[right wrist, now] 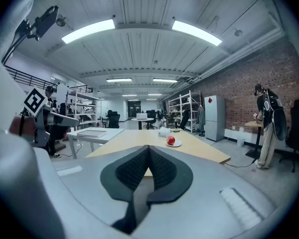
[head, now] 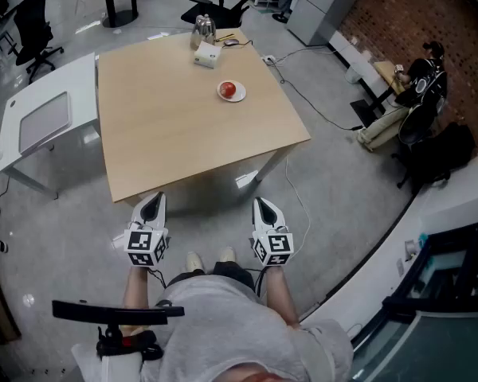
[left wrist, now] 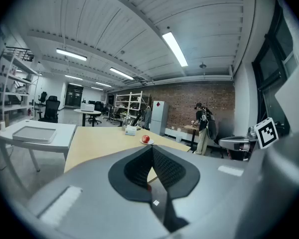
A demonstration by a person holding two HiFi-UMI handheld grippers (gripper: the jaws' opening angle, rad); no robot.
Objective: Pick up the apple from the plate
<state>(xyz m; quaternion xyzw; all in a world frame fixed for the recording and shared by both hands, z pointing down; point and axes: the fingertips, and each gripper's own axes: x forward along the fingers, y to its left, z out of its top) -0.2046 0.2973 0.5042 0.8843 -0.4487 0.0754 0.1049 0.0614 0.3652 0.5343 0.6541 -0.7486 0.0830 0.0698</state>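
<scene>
A round red apple (head: 229,89) is sitting on a small white plate (head: 240,97) toward the far side of the pale square wooden table (head: 183,134); the left gripper (head: 153,204) and right gripper (head: 264,207) are hovering off the table's near edge, well apart from the apple; both are showing jaws pressed together, pinching nothing.

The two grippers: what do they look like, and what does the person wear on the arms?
Both the left gripper and the right gripper have white, tapering shells with black textured pads inside. Behind each sits a white cube with black square markers. The person wears a grey top; its sleeves leave the forearms uncovered.
</scene>
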